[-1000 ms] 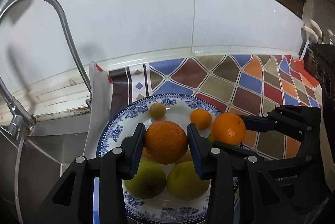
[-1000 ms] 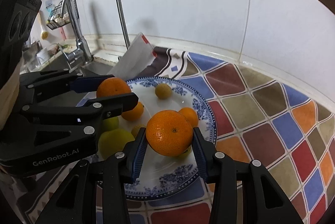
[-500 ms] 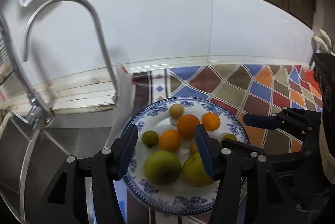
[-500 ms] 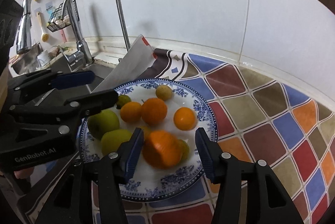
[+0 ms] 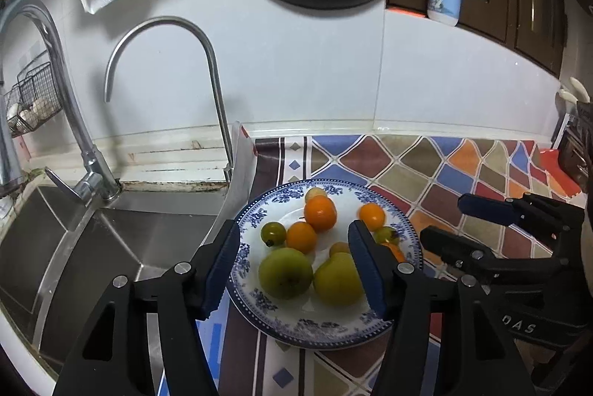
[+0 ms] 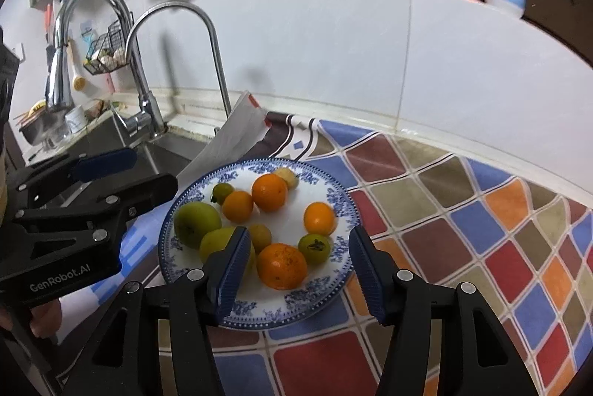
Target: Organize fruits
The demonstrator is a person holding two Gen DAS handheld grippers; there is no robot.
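White plate (image 6: 335, 288) with blue floral rim holds orange fruits (image 6: 269, 192) around twelve o'clock and green ones (image 6: 196, 220) at nine. The cloth (image 6: 463, 233) shows red, blue, brown and orange diamonds.

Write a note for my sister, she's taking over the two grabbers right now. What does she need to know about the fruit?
Left gripper: nothing between its jaws, which are opening, above the near side of the plate.
Right gripper: also holding nothing, jaws opening, above the plate's near edge.
Fruit: all that is in view lies on the blue-and-white plate on the patterned cloth beside the sink: the big orange nearest the right gripper, another orange farther back, smaller orange and green fruits, and two green apples on the sink side.
Done: both oranges are on the plate.
Left: no fruit shows off the plate; look around before stopping.
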